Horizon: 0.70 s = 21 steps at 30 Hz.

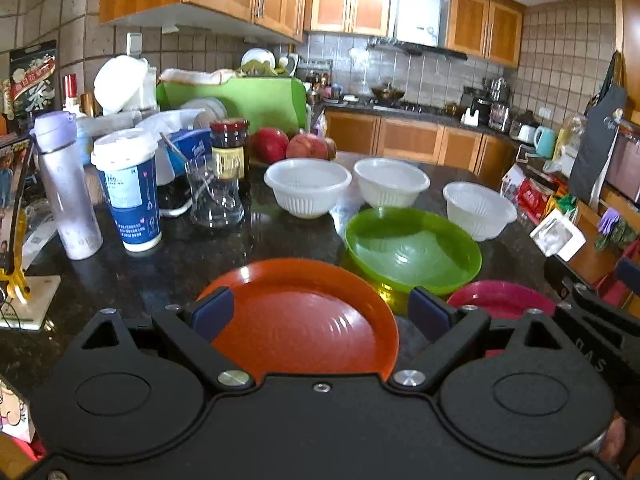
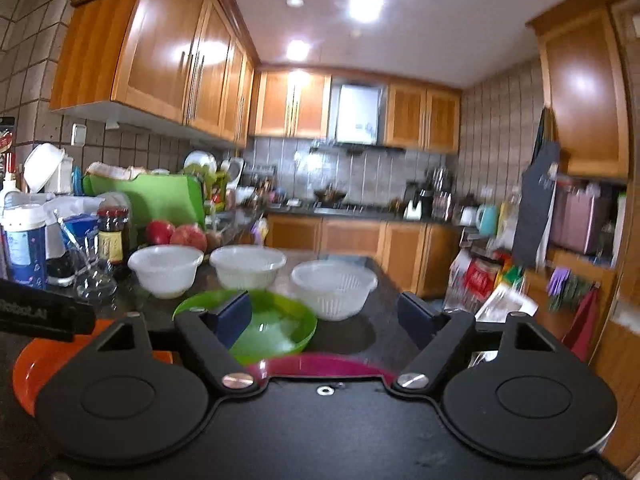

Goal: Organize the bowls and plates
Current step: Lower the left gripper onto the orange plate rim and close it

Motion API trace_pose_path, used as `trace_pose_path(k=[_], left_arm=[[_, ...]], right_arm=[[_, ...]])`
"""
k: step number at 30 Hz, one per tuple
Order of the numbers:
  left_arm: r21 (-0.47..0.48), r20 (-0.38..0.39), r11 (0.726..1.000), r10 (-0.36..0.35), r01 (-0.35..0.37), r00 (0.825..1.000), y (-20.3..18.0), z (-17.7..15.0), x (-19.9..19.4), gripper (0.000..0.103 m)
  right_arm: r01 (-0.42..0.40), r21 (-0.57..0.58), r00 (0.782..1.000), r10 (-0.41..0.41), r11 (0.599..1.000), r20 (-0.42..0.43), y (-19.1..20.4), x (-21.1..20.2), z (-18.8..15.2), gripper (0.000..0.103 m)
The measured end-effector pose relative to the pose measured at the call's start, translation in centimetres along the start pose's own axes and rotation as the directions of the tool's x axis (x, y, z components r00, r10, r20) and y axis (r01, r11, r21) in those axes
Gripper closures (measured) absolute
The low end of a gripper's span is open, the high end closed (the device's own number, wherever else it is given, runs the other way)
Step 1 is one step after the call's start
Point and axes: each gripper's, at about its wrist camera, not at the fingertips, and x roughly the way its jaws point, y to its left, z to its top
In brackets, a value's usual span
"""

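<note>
**Both grippers open, nothing stacked yet**

Left gripper (image 1: 322, 312) is hovering with jaws spread wide, holding nothing. The orange plate (image 1: 304, 320) is lying flat on the counter (image 1: 168, 264) right under and between its fingers; no pad is touching it as far as I can tell.

Right gripper (image 2: 324, 316) is also standing open and empty. The right wrist view is blurring a bit. The pink plate (image 2: 320, 362) is sitting just below its jaws, mostly hidden by the gripper body. In the left wrist view the same plate is showing just right of the orange one.

Further out: the green bowl (image 1: 412, 250) is sitting behind both plates, close to them, possibly overlapping the pink rim, can't confirm. Behind that, three white bowls are lining up in a row: left (image 1: 307, 186), middle (image 1: 391, 181), right (image 1: 478, 208). The middle one is looking close to the green bowl's far rim, and I can't tell whether they touch.

Contents: every bowl and plate is looking empty. The green bowl is showing only glare.

Progress: judging from the layout, sorting is barely starting. All six pieces are lying separately, nothing nested. Left to do, by my read: nest the three white bowls, stack the plates, place the green bowl.

Clutter on the left (cup (image 1: 128, 188), bottle (image 1: 66, 184), jar (image 1: 229, 148)) is standing apart from the work area.
</note>
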Motion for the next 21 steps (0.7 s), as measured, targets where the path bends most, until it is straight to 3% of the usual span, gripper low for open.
trace_pose_path(k=[6, 9, 21], left_arm=[[0.028, 0.033, 0.999, 0.037, -0.038, 0.999, 0.8, 0.4, 0.1, 0.008], [0.062, 0.010, 0.997, 0.041, -0.041, 0.999, 1.3, 0.5, 0.5, 0.008], [0.045, -0.092, 0.998, 0.042, -0.038, 0.995, 6.1, 0.7, 3.0, 0.013]], right_arm=[[-0.034, 0.165, 0.999, 0.032, 0.986, 0.013, -0.1, 0.4, 1.5, 0.014], [-0.067, 0.218, 0.997, 0.059, 0.974, 0.045, 0.0, 0.6, 1.7, 0.014], [-0.175, 0.112, 0.977, 0.186, 0.978, -0.102, 4.1, 3.6, 1.5, 0.017]])
